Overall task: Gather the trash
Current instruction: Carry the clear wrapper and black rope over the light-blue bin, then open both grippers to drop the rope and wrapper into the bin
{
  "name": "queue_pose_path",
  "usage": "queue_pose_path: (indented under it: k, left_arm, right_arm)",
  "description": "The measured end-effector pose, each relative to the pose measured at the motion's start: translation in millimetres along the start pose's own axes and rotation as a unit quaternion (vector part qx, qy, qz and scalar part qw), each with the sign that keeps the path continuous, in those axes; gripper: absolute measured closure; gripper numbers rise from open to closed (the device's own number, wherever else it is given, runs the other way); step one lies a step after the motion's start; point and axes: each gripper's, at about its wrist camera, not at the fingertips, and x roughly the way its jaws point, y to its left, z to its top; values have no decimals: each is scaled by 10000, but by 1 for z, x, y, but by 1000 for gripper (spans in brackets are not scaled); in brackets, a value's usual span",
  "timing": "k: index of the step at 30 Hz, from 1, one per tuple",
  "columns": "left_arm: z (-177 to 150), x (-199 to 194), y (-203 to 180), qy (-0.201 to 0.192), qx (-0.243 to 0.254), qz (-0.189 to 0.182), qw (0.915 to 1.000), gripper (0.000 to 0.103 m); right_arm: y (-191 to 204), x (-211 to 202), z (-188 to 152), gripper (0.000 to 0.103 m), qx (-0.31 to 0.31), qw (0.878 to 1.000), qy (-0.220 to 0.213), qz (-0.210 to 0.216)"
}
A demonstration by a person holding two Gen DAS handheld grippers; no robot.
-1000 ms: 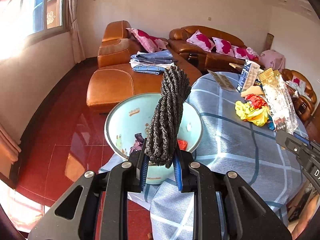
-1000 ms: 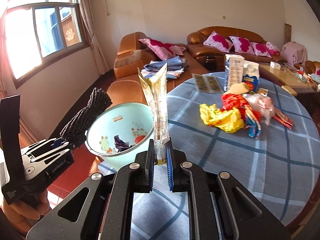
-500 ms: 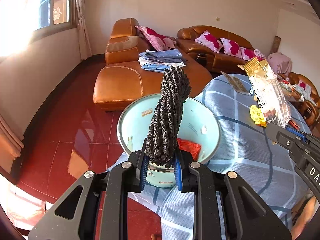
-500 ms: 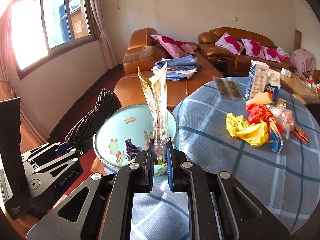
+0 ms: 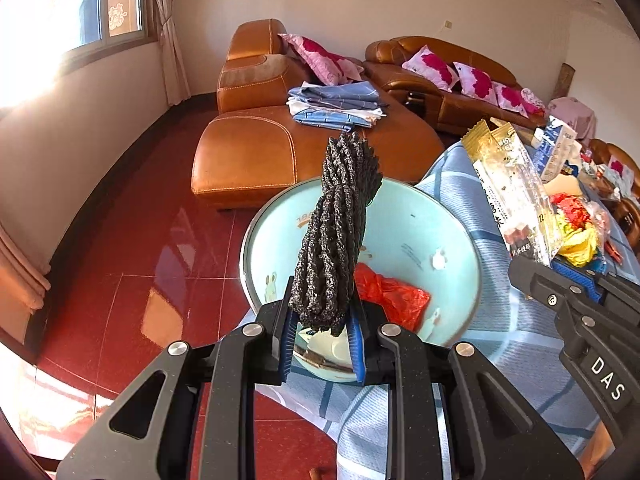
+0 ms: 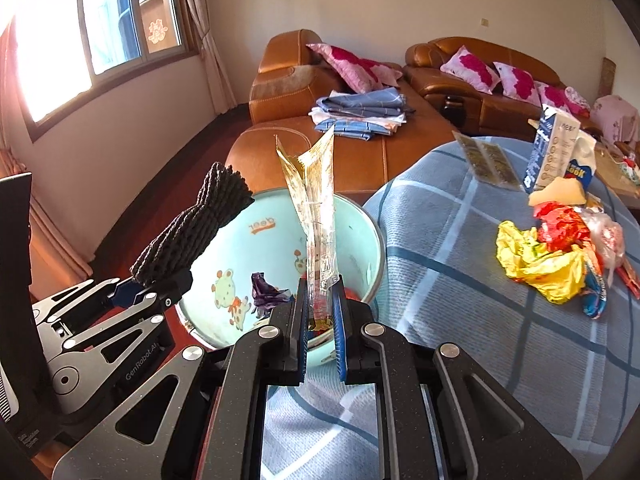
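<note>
At frame centre, the left gripper [image 5: 322, 326] clamped a dark knitted bundle [image 5: 336, 232] and the right gripper [image 6: 320, 320] a clear-and-gold wrapper [image 6: 316, 216], both before a pale blue cartoon-printed bin [image 6: 360, 248] beside the blue checked table [image 6: 480, 300]; "DAS" marked the right gripper's body.

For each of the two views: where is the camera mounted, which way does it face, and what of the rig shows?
Left wrist: sits behind the left gripper, facing down at the bin; jaws shut on a black rope bundle; right gripper at the right edge.
Right wrist: behind the right gripper, facing bin and table; jaws shut on a clear wrapper; left gripper at left.
Shared: bin, rope, wrapper, sofa.
</note>
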Motion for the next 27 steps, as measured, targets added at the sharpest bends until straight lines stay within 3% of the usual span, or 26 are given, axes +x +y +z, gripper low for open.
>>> queue_pose_path:
  k: [14, 16, 20, 25, 26, 27]
  left_arm:
    - [6, 43, 1, 425, 35, 90, 9990, 79]
    - [6, 49, 2, 500, 45, 121, 9987, 79]
    - [7, 52, 7, 538, 6, 227, 9983, 61]
    - [7, 49, 8, 527, -3, 344, 9980, 59]
    - [7, 47, 6, 512, 12, 377, 9980, 55]
    - [7, 45, 5, 486, 21, 434, 9979, 47]
  right_arm:
    - [-1, 56, 1, 89, -61, 9988, 474, 64]
    - [-3, 62, 2, 82, -47, 9985, 516, 173]
    - [-11, 69, 1, 77, 92, 9977, 573, 341]
    - [-19, 57, 0, 75, 237, 9979, 453, 401]
    - [-21, 50, 0, 74, 269, 9982, 366, 386]
    - [-24, 44, 0, 67, 303, 9985, 288, 361]
